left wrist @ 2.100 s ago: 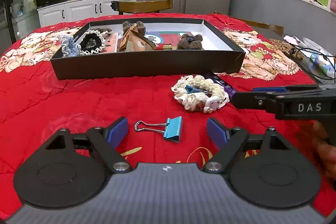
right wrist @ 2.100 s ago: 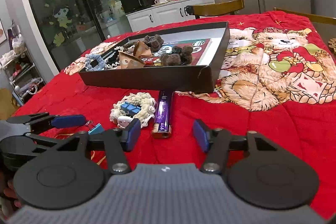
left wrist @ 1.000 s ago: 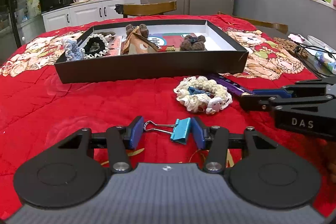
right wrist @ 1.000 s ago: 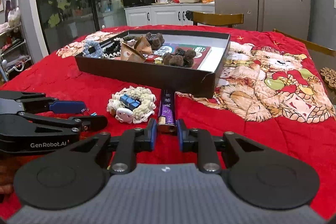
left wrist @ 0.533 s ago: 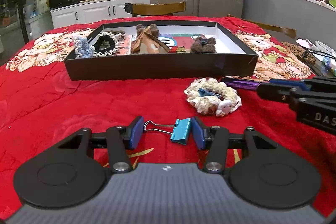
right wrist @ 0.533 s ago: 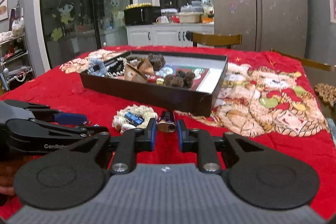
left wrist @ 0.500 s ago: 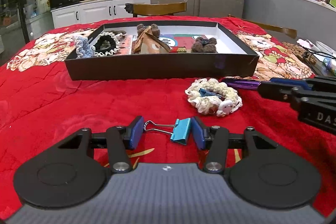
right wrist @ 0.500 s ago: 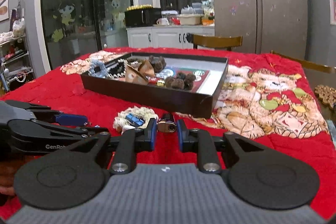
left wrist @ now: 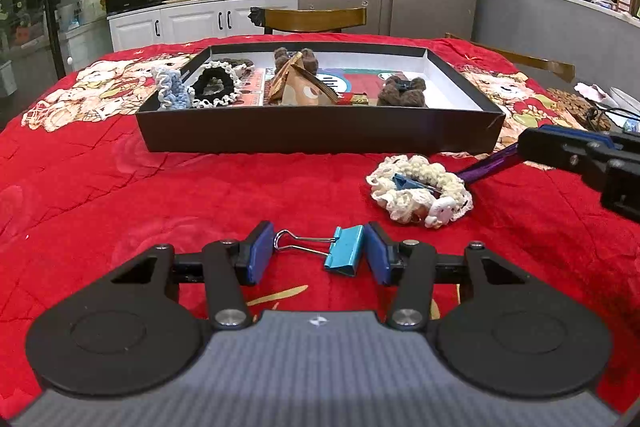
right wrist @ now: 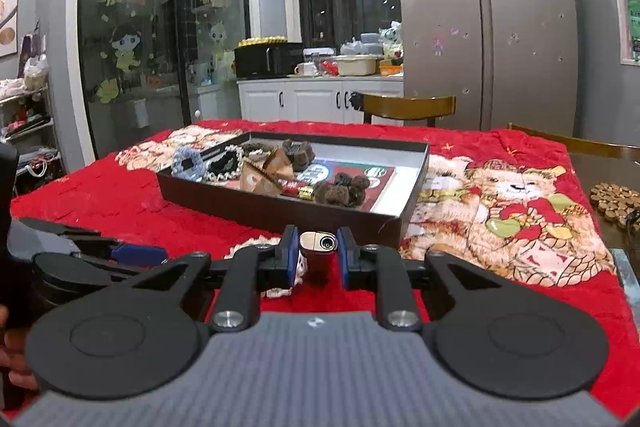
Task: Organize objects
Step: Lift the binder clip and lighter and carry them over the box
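My left gripper [left wrist: 318,255] is shut on a blue binder clip [left wrist: 345,251], one pad on its wire handle and one on its body, low over the red cloth. My right gripper [right wrist: 318,253] is shut on a purple lighter [right wrist: 318,247], held clear of the cloth with its metal top facing the camera. In the left wrist view the lighter [left wrist: 486,167] sticks out from the right gripper's fingers [left wrist: 560,149]. A cream crocheted scrunchie [left wrist: 418,187] with a small blue clip lies between the two. Behind it stands a black box [left wrist: 320,137] with scrunchies, brown pompoms and a brown pouch.
A red bear-print cloth [left wrist: 120,195] covers the table. A wooden chair [left wrist: 312,19] stands behind the box. A round beaded coaster [right wrist: 614,201] and cables [left wrist: 604,115] lie at the right edge. A hand shows at the lower left in the right wrist view.
Both grippers have gone from open to shut, the left on the binder clip and the right on the lighter. The right one has since lifted the lighter off the cloth.
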`<state>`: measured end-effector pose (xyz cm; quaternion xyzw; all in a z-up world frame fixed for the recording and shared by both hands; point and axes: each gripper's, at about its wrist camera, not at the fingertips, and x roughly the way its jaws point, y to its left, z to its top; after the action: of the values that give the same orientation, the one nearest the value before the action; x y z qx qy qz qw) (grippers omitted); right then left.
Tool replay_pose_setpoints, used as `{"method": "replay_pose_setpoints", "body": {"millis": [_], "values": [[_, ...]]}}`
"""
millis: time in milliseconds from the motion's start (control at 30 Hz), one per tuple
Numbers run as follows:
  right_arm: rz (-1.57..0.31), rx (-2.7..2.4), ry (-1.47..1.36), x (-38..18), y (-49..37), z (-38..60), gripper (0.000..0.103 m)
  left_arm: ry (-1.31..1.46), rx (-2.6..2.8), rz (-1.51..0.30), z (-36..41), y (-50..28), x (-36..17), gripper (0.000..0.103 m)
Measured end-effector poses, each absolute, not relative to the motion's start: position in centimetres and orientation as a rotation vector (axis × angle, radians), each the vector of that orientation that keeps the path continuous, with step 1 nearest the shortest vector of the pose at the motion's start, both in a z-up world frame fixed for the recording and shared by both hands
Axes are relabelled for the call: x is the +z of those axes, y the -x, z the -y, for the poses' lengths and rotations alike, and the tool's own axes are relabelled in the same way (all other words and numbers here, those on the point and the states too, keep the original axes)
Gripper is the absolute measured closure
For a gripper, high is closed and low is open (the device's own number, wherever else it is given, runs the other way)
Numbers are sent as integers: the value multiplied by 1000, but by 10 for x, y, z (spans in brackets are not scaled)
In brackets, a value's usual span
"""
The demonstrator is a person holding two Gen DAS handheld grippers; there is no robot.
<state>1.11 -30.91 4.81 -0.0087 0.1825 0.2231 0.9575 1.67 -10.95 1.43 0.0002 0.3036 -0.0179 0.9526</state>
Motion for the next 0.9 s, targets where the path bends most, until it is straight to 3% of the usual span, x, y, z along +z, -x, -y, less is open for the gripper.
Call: {"method": "replay_pose_setpoints", "body": {"millis": [567, 900], "values": [[-353, 423, -70, 91, -25, 312, 80, 40, -26, -601, 98, -16, 26, 47], [-271, 380, -125, 139, -50, 301, 80, 5, -60, -444, 96, -25, 96, 47]]}}
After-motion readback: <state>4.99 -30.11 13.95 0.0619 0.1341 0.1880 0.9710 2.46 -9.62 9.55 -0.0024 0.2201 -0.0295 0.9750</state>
